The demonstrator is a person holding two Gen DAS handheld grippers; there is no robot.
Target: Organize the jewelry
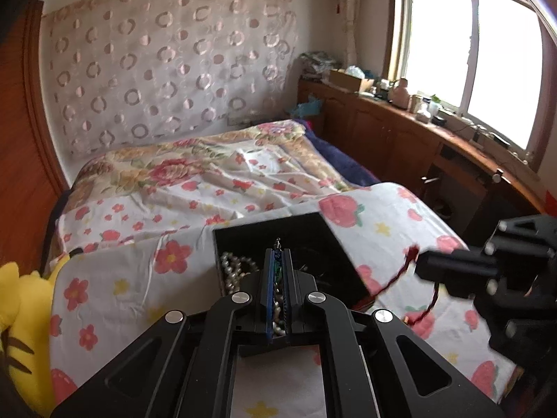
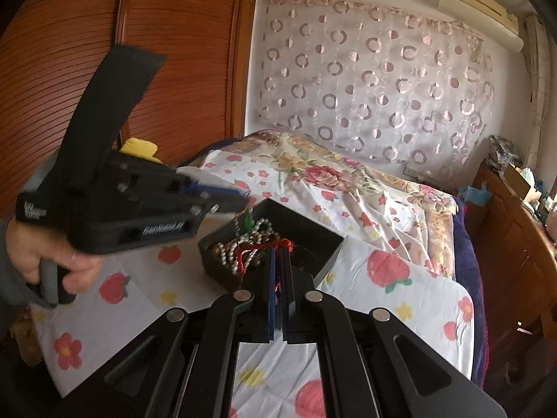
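Matte black left gripper [image 1: 277, 254] pinching green-beaded chain [image 1: 277, 261], square black box [image 1: 310, 224], pearls [image 1: 231, 268]

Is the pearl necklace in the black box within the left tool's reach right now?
Probably not yet: the left tool sits right above the pearl necklace in the open black box, but it's already shut on a green beaded piece.

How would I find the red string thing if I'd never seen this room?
Look at the flowery bed, then the open black box on it. The right gripper pinches the red cord bracelet over the box; unlike the pearl beads beneath, it's thin red string.
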